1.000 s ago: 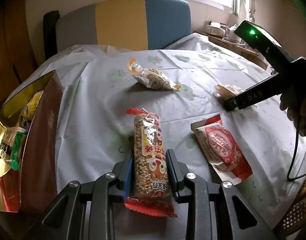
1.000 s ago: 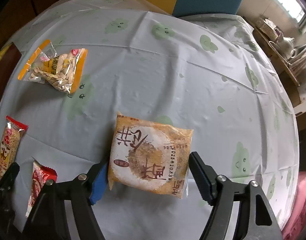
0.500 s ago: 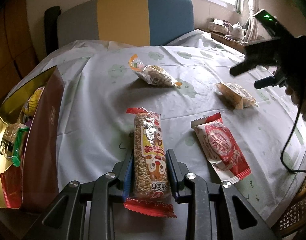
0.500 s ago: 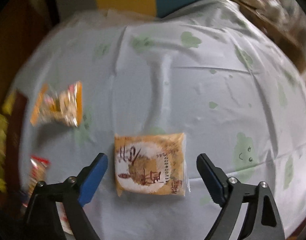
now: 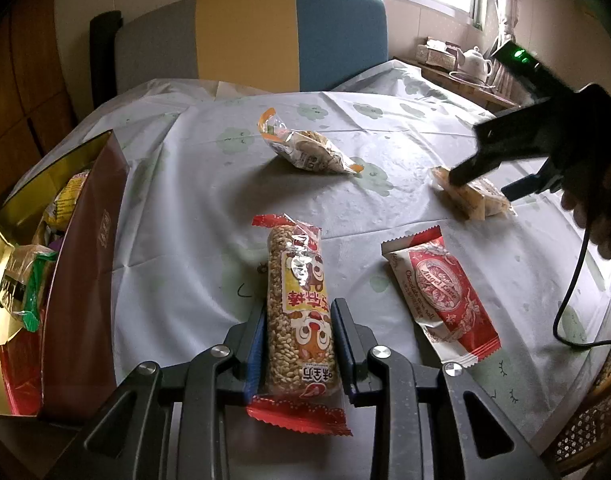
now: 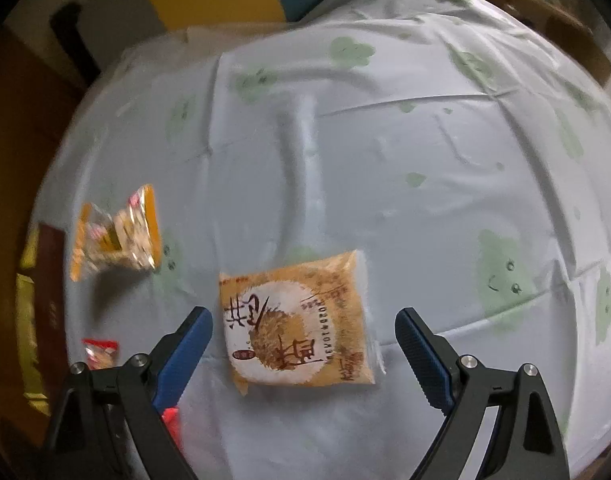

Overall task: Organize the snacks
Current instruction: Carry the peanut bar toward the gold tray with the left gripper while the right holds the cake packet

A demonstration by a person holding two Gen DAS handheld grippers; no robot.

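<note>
My left gripper (image 5: 299,306) is shut on a long puffed-grain bar (image 5: 295,272) with red wrapper ends, low over the tablecloth. An orange square packet (image 6: 297,320) lies flat on the cloth. My right gripper (image 6: 303,314) hovers over it, open wide, one blue pad on each side and neither touching. In the left wrist view that right gripper (image 5: 479,187) points down at the same packet (image 5: 477,200) at the right. A maroon box with a gold inside (image 5: 85,260) stands at the left edge and holds several snacks.
A red and white chocolate roll pack (image 5: 441,296) lies right of the bar. A clear bag with orange edges (image 5: 309,152) lies mid-table. A person's hand (image 5: 601,216) and a black cable (image 5: 573,292) are at the right. A chair (image 5: 249,36) stands behind the table.
The right gripper's jaws have spread wider and it has rolled, so the orange packet now lies squarer between them. The left gripper and its bar have not moved.
</note>
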